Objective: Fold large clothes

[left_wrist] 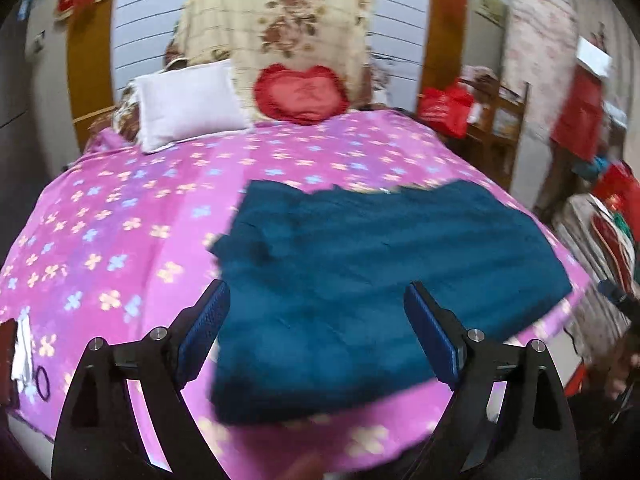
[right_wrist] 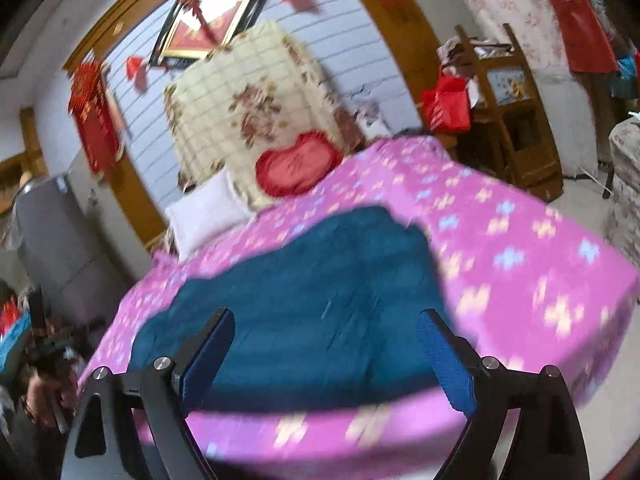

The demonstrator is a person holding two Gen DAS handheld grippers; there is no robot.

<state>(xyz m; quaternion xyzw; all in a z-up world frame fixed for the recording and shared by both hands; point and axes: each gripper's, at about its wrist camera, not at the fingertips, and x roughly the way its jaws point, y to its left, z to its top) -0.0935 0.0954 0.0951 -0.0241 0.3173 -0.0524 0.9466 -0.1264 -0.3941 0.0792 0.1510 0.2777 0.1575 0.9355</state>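
Teal garment [left_wrist: 360,264] lies flat near the foot edge of the pink flowered bedspread [left_wrist: 120,216]; left gripper [left_wrist: 316,328] and right gripper [right_wrist: 325,354] hover above it, jaws spread wide, holding nothing; white pillow [left_wrist: 188,104] and red heart cushion [left_wrist: 300,94] at the headboard

A white pillow [left_wrist: 188,104] and a red heart cushion [left_wrist: 300,94] are seen far beyond the jaws, on a pink flowered bedspread [left_wrist: 120,220].

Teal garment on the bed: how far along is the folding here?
Done: the teal garment lies flat as a compact rectangle on the pink bedspread, apparently folded already. In hand: nothing; left gripper and right gripper hang open. Left: perhaps a final fold.
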